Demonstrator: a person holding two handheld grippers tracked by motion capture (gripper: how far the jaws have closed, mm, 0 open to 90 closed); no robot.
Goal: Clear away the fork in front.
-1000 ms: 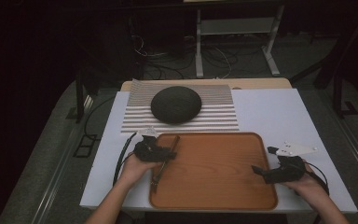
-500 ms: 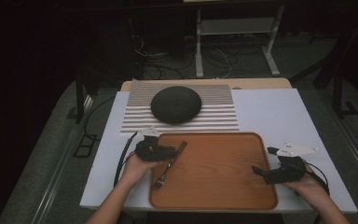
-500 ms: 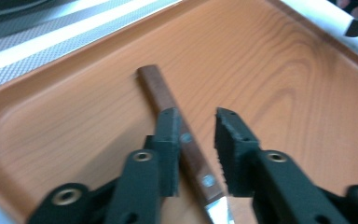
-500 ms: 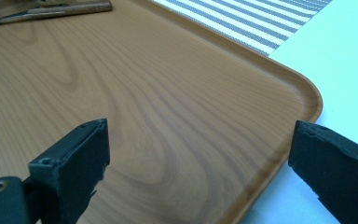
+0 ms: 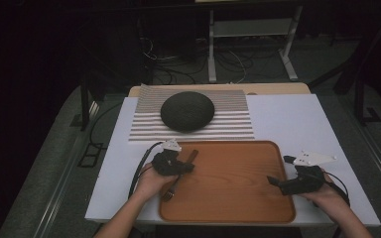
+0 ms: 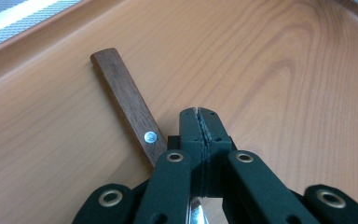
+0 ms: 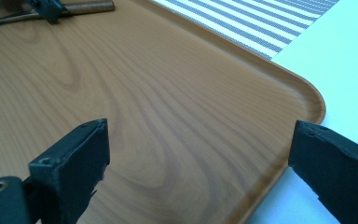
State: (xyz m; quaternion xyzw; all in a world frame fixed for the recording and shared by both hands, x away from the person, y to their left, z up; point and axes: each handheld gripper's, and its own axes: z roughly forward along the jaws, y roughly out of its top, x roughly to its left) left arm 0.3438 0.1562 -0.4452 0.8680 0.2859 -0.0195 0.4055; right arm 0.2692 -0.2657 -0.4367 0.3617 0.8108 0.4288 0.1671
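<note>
- The left gripper [image 5: 171, 162] is over the left side of the brown tray [image 5: 228, 208].
- Its jaws are pressed tight together, as the left gripper view shows.
- They seem to pinch the metal part of a fork [image 5: 170, 191], but I cannot tell for sure.
- The fork's wooden handle [image 6: 127, 100] lies flat on the tray, just left of the jaws in that view.
- The fork's metal end sticks out near the tray's front left edge.
- The right gripper [image 5: 290, 183] rests at the right edge of the tray, well apart from the fork.
- Its jaws are wide open with nothing between them.
- A dark round bowl [image 5: 187, 110], upside down, sits on a striped mat [image 5: 238, 121] behind the tray.
- Everything sits on a white tabletop [image 5: 287, 116].
</note>
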